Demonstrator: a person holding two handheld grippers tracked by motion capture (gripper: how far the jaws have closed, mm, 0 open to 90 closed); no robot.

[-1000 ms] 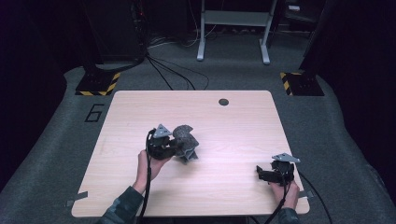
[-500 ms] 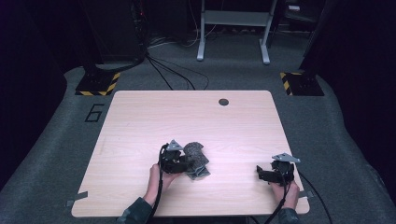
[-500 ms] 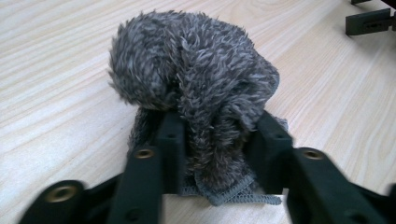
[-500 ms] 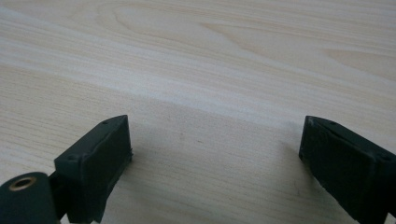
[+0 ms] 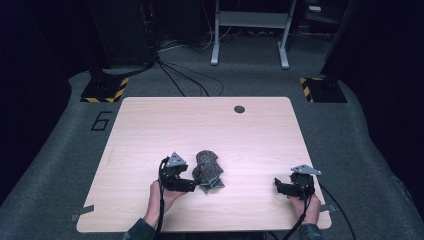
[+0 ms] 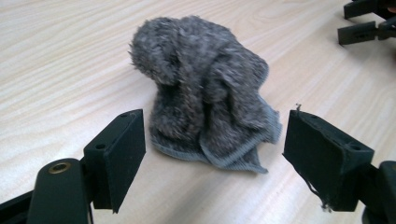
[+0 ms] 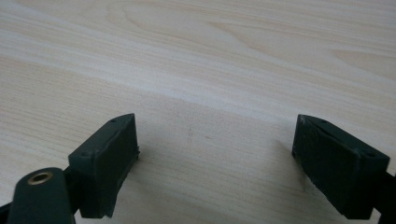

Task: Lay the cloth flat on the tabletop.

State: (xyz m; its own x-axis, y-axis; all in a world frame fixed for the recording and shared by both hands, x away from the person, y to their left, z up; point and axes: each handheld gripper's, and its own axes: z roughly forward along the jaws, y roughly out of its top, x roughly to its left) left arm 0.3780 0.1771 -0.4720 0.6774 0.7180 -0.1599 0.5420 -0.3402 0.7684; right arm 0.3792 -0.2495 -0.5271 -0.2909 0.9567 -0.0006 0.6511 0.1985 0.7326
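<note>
A crumpled grey fuzzy cloth (image 5: 209, 171) (image 6: 205, 102) lies in a heap on the wooden table (image 5: 210, 125), near the middle of its front half. My left gripper (image 5: 194, 185) (image 6: 212, 140) sits just left of it and low over the table. Its jaws have just been opening and now stand wide, the cloth's near hem lying between the tips with neither pad pressing it. My right gripper (image 5: 278, 186) (image 7: 215, 140) rests near the front right corner. Its jaws have just closed slightly but remain open, with bare wood between them.
A round dark grommet hole (image 5: 239, 109) sits near the table's far edge. Beyond the table are grey carpet, floor cables, two yellow-black striped feet (image 5: 105, 92) and a metal frame (image 5: 250, 30). The right gripper's jaws (image 6: 369, 23) show far off in the left gripper view.
My left hand came toward the front edge and down with the cloth. Its jaws then opened and the cloth now lies loose on the table. The right hand stayed put.
</note>
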